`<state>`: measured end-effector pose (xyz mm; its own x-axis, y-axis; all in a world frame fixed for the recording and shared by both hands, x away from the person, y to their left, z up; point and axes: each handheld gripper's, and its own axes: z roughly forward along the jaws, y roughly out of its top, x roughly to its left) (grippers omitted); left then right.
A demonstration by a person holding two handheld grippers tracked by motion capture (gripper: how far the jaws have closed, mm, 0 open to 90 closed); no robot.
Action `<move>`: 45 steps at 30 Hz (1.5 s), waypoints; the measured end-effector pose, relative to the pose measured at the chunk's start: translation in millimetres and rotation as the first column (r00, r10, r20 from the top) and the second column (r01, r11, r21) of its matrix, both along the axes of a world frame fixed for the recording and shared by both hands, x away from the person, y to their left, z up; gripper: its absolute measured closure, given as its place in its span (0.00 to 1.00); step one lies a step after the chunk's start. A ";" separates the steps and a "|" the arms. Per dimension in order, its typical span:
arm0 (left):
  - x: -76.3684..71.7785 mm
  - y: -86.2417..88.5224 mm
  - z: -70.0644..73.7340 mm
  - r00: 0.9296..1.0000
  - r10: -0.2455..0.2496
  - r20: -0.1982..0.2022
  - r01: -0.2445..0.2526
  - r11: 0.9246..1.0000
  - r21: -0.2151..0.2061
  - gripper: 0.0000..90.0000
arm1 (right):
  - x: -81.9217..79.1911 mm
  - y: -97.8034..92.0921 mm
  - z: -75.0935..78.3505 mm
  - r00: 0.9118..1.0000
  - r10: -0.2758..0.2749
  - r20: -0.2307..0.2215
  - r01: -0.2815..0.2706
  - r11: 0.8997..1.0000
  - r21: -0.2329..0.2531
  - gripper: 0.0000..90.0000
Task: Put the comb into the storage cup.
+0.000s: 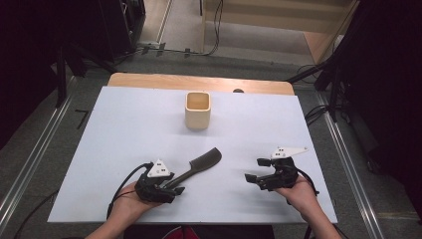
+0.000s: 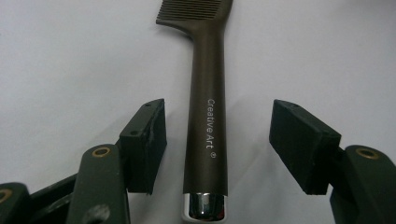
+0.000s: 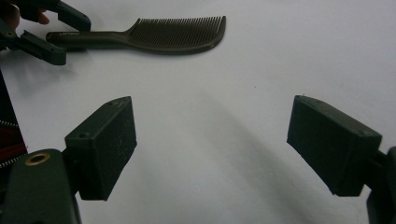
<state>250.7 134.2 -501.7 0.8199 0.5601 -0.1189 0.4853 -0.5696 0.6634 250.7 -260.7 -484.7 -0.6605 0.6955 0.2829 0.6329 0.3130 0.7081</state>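
Dark brown comb (image 2: 206,126) handle lies between the wide-spread jaws of the left gripper (image 2: 217,140), untouched; its lettering reads from that gripper's view, teeth cut off. Right gripper (image 3: 212,140) gapes wide, well apart from the comb.

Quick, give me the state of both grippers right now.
Left gripper: open, fingers either side of the comb handle, not touching it.
Right gripper: open, holding nothing, over bare table.

Bare table (image 1: 124,129) all round; only the cup (image 1: 198,110) stands mid-far.
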 end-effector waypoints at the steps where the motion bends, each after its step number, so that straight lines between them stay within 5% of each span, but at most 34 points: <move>1: -0.9 -0.3 0.0 1.000 0.006 0.010 -0.006 1.000 0.007 0.44 | 0.0 0.0 0.0 1.000 0.000 0.000 0.000 1.000 0.000 0.16; 6: -2.3 -0.7 0.2 1.000 0.024 0.005 -0.024 1.000 0.004 0.54 | 0.2 0.2 -0.3 1.000 -0.001 -0.002 0.001 1.000 -0.004 0.16; 19: -7.9 -1.6 -3.3 0.996 0.032 0.086 -0.035 0.999 0.031 0.71 | 0.6 0.3 -0.7 1.000 -0.004 -0.002 0.004 1.000 -0.008 0.16; 31: -5.2 -0.7 -2.8 0.997 0.031 0.075 -0.034 0.999 0.030 0.81 | 1.4 0.6 -1.5 1.000 -0.005 -0.006 0.005 1.000 -0.011 0.16; 45: -0.3 -0.5 0.5 0.999 0.034 0.026 -0.035 0.999 0.028 0.82 | 1.0 -0.5 -1.4 1.000 -0.007 -0.006 0.007 1.000 -0.009 0.16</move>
<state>250.4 133.8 -501.2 0.8025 0.5910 -0.0821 0.4883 -0.5714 0.6596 251.7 -261.3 -486.1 -0.6541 0.7025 0.2803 0.6390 0.3150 0.7018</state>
